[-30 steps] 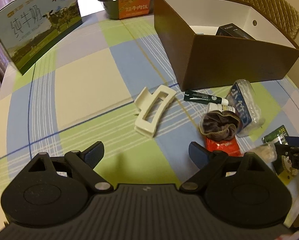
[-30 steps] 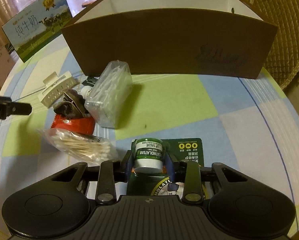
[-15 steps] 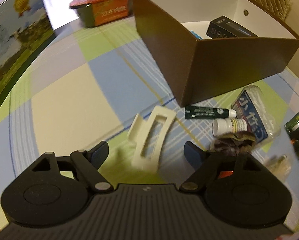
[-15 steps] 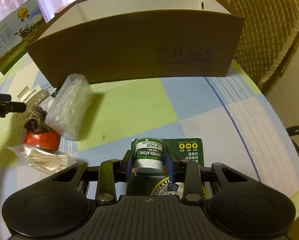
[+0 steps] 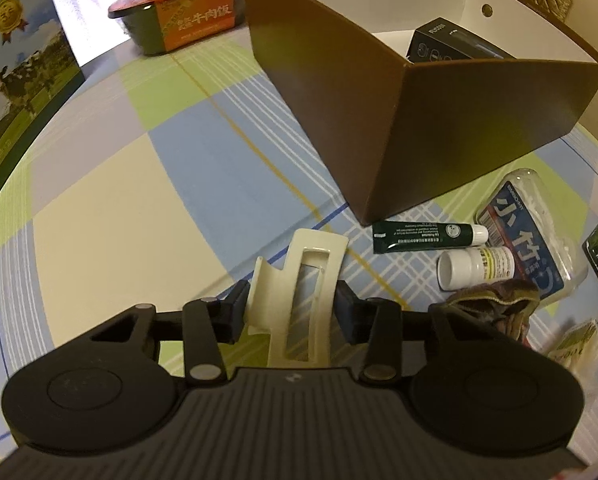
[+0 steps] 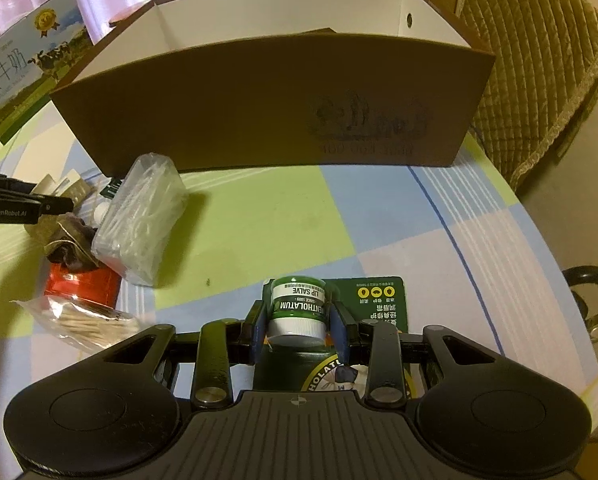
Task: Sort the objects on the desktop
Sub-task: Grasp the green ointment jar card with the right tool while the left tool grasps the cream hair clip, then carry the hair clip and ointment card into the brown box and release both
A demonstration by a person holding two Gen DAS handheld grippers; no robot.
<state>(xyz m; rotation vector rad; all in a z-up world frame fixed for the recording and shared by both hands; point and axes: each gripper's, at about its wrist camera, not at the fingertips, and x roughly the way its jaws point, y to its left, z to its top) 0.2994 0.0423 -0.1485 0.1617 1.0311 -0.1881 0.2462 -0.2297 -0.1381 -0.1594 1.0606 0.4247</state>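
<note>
Hair claw (image 5: 299, 292) is clamped between the left tongs (image 5: 289, 312); lip salve jar (image 6: 297, 312) is gripped by the right tongs (image 6: 299, 326). Brown box (image 6: 275, 108) is seen ahead of both.

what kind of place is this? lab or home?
Most likely a home dining table: checked tablecloth, quilted chair cover, curtained window behind, and a milk carton beside an instant beef-rice bowl.

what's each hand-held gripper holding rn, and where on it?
Left hand-held gripper: cream hair claw clip, pinched across its sides. Right hand-held gripper: lip salve jar on its card, gripped across the jar.
</note>
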